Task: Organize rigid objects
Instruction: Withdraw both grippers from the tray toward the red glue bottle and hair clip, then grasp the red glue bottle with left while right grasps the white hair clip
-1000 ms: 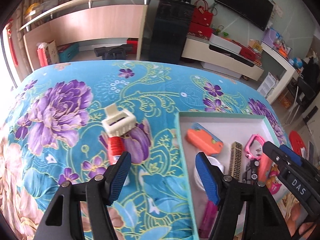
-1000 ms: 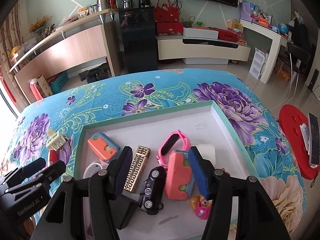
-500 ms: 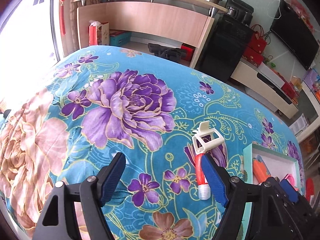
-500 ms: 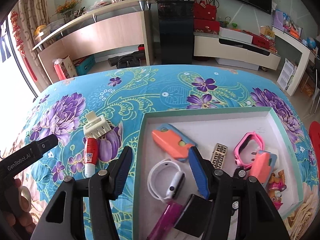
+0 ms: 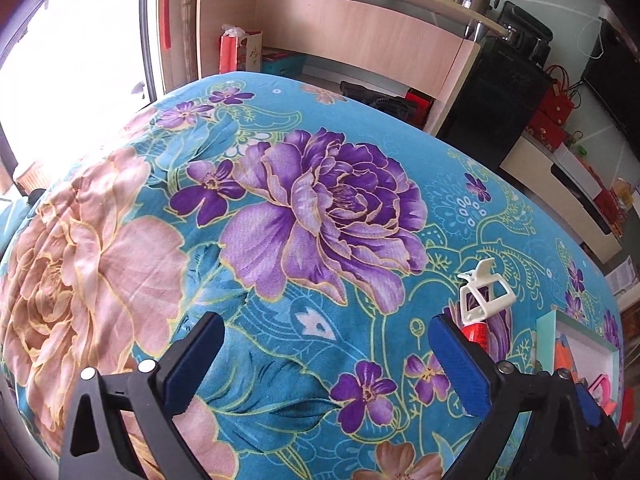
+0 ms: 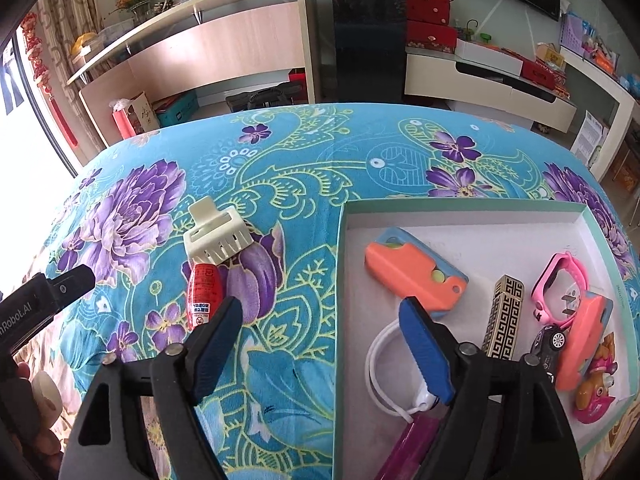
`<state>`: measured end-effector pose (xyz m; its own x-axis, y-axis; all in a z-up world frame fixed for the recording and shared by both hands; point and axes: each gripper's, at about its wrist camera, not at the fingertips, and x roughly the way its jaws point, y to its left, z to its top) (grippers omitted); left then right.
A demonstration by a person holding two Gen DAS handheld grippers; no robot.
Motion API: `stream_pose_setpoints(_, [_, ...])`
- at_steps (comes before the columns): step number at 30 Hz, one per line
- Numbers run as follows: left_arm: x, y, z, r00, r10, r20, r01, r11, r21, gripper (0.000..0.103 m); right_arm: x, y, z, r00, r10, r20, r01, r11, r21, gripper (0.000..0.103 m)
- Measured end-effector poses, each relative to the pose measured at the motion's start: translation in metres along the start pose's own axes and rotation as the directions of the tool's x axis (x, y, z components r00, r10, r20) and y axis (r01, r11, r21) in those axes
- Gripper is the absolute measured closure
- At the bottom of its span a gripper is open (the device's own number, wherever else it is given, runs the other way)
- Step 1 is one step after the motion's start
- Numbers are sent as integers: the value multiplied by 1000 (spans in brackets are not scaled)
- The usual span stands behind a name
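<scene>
Bright window (image 5: 72, 60), wooden counter (image 5: 360, 36), floral tablecloth (image 5: 320, 216)

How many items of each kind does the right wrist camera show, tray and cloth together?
Orange gadgets: 2
Bands: 2, pink band, white band
Toys: 2, car, fish
Gold block: 1
Magenta stick: 1
White clip: 1
Red tube: 1
Total: 10

We read "nRobot.AI", cut off at the frame edge, in white on the black left gripper (image 6: 48, 300) body. Print on the red tube (image 6: 204, 292) label is too small to read.
</scene>
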<state>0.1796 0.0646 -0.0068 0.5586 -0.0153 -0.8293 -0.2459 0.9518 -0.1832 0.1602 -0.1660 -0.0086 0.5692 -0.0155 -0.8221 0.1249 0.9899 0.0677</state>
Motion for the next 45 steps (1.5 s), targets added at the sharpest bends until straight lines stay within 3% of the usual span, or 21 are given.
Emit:
stream_pose_setpoints(3, [4,4,0,1000,2,0,-2,1000,-13,0,3,0,0,1000,-17,1,17,1000,8,6])
stream_pose_setpoints(13, [11,10,2,1000,-19,4,19,999,-36,0,6,4,5,999,-23,26,22,1000,16,6])
stream_pose_setpoints(28, [33,-44,-18,992,-77,-101,92,985,147,0,7,-13,6,997,-71,29,70,996,48,6])
stream_pose_setpoints(45, [41,-79,-26,989,-107,-98,130,956,263,0,10,-40,9,995,-95,28,91,987,136,6])
